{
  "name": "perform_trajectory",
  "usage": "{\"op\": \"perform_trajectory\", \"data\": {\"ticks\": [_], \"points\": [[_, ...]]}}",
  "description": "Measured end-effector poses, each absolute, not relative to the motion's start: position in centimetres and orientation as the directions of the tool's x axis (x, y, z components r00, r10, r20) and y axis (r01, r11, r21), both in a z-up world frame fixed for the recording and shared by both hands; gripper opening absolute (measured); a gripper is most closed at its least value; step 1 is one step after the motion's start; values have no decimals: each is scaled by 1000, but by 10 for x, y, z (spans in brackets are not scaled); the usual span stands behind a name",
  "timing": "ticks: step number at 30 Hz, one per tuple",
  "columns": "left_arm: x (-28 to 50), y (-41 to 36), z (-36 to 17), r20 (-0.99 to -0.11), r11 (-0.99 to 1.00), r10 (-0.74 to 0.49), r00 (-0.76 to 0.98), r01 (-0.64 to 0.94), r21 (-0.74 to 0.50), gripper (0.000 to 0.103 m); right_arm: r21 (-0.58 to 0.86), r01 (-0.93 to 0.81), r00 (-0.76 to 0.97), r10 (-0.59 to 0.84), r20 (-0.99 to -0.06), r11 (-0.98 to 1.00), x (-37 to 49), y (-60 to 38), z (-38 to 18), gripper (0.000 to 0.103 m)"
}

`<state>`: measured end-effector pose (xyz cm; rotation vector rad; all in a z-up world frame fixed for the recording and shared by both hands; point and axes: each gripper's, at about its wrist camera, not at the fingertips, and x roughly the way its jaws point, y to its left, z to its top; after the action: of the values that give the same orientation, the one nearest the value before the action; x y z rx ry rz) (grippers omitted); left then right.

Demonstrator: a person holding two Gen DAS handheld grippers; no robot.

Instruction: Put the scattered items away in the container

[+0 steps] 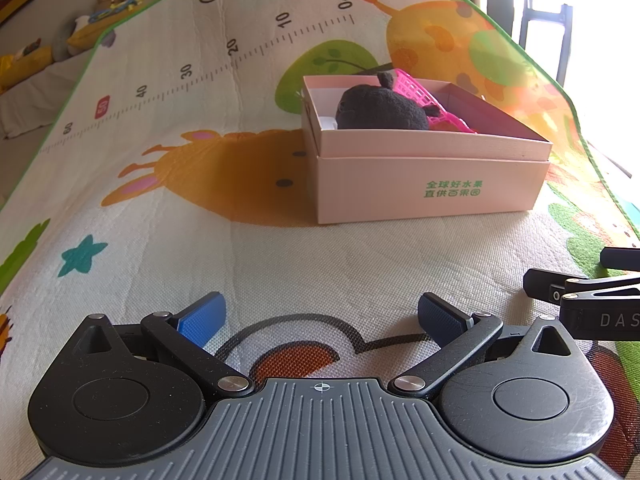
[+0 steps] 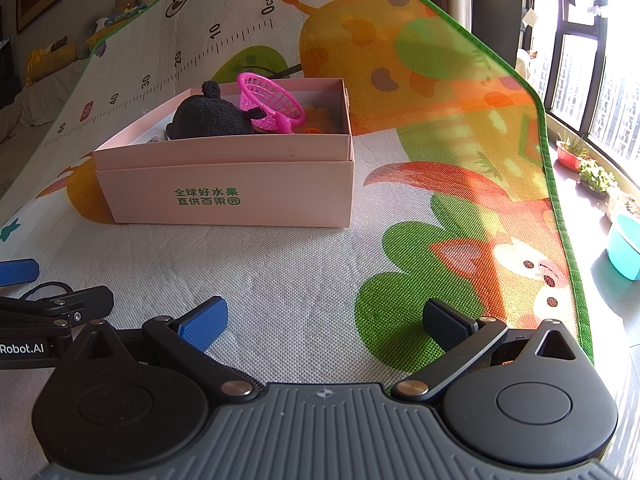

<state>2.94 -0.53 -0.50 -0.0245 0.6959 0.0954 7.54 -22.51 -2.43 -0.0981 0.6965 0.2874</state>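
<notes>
Your left gripper (image 1: 320, 320) and right gripper (image 2: 325, 322) both hung spread and empty above the play mat (image 1: 280, 248). The pink box (image 2: 240, 184) held the black plush (image 2: 212, 120) and pink basket (image 2: 272, 100); only your right view showed something orange (image 2: 318, 118) behind them.

Black gripper (image 1: 320, 320) linkages, blue ribbed pads (image 1: 202, 320), grey ridged housing.

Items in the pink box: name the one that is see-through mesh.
The pink plastic basket, tilted on its side against the black plush toy. The plush is solid and fuzzy; the basket's lattice walls are open.
</notes>
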Motion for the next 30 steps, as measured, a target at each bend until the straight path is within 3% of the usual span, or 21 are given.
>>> {"op": "perform_trajectory", "data": {"ticks": [30], "points": [[34,-4,-3,-658,994,81,749,-107,0,103,7,-293,729,229,-645,956,75,-226,-25,103]]}}
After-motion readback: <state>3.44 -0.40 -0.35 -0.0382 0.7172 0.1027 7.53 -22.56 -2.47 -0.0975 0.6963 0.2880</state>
